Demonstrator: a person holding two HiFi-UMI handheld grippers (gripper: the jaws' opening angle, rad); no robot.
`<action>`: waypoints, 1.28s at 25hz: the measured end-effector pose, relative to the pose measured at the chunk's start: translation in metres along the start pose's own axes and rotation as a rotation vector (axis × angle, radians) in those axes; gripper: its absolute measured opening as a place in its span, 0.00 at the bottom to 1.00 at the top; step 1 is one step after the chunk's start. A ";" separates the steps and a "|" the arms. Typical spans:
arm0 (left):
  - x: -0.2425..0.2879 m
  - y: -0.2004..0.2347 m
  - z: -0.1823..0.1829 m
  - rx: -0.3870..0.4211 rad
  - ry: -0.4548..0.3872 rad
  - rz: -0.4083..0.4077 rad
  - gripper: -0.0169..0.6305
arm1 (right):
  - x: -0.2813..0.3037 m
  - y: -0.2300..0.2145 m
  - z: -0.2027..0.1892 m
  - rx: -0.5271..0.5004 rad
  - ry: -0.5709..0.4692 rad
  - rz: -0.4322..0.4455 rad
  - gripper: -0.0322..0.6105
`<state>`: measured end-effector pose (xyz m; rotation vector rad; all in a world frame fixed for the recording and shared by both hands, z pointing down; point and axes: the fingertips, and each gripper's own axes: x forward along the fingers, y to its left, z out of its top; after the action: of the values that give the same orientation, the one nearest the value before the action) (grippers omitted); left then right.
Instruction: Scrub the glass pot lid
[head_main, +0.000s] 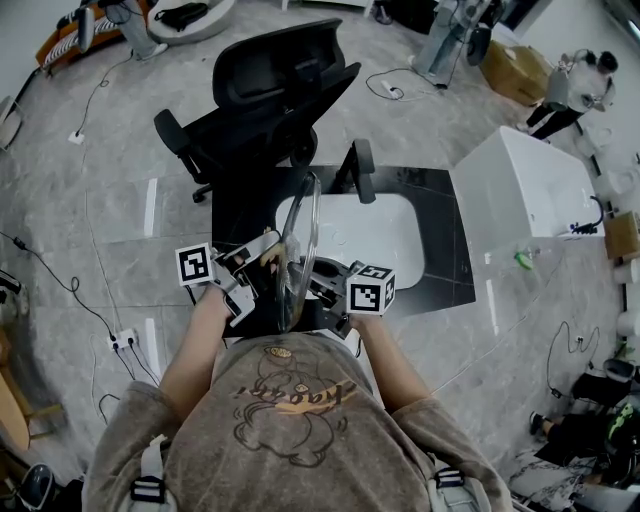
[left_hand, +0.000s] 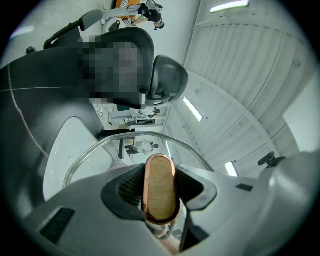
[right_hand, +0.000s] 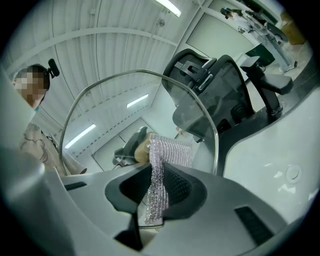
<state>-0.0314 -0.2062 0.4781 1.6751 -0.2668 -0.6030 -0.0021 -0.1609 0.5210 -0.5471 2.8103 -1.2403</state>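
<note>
Right gripper view: silvery cloth (right_hand: 170, 152) half hides the lid knob (right_hand: 141, 150).

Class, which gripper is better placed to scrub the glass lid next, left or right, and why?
Right. The right gripper is shut on the silver scrub cloth, close by the lid. The left gripper is clamped on the lid's knob, holding it upright.
</note>
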 end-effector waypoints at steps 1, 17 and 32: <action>-0.001 0.001 0.000 -0.002 -0.002 0.003 0.30 | -0.002 0.006 -0.001 0.004 -0.003 0.017 0.19; -0.006 0.015 -0.003 -0.039 -0.008 0.016 0.30 | -0.040 0.098 0.039 -0.058 -0.067 0.241 0.19; -0.015 0.002 0.000 -0.024 -0.037 0.005 0.30 | -0.056 0.056 0.082 -0.064 -0.257 0.086 0.18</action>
<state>-0.0430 -0.1993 0.4837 1.6415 -0.2892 -0.6320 0.0466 -0.1661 0.4173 -0.5392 2.6356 -0.9898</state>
